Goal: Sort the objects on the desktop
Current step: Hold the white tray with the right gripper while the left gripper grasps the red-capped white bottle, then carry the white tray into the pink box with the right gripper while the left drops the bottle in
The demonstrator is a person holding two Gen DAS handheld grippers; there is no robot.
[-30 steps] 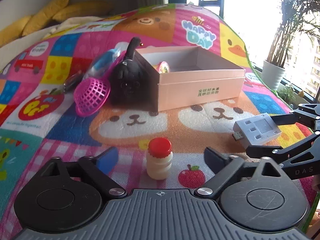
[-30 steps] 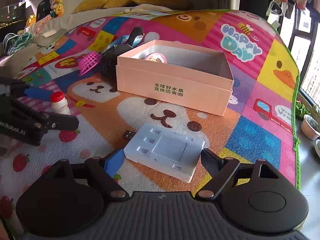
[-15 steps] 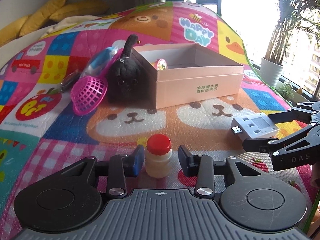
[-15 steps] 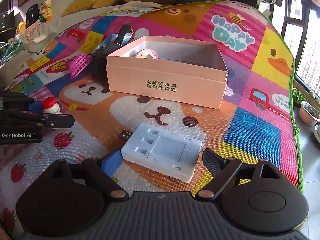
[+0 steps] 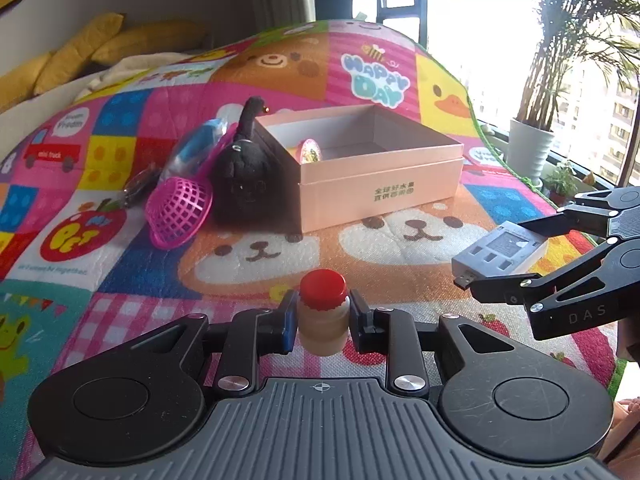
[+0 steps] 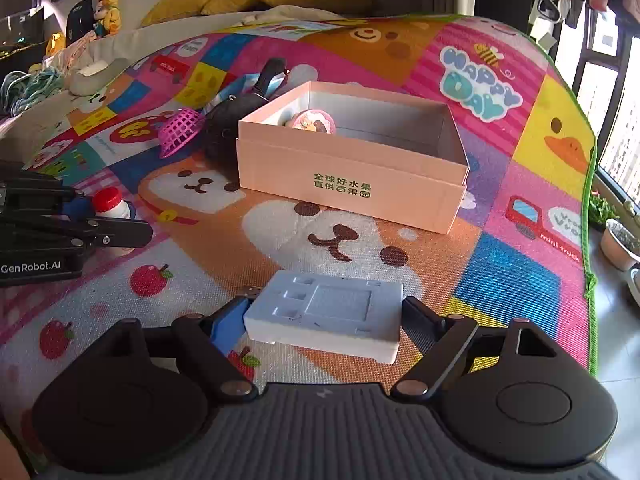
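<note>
Left wrist view: your left tool [image 5: 323,317] pinches the red-capped bottle [image 5: 323,312] upright, near the play mat [image 5: 400,256]. Your right tool [image 6: 324,312] grips the grey hub [image 6: 328,312] by both sides, in front of the pink box [image 6: 352,168].

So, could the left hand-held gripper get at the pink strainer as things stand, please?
Probably not yet: the left hand-held gripper is shut on the bottle. The strainer lies ahead with bare mat between, so the path looks free.
</note>
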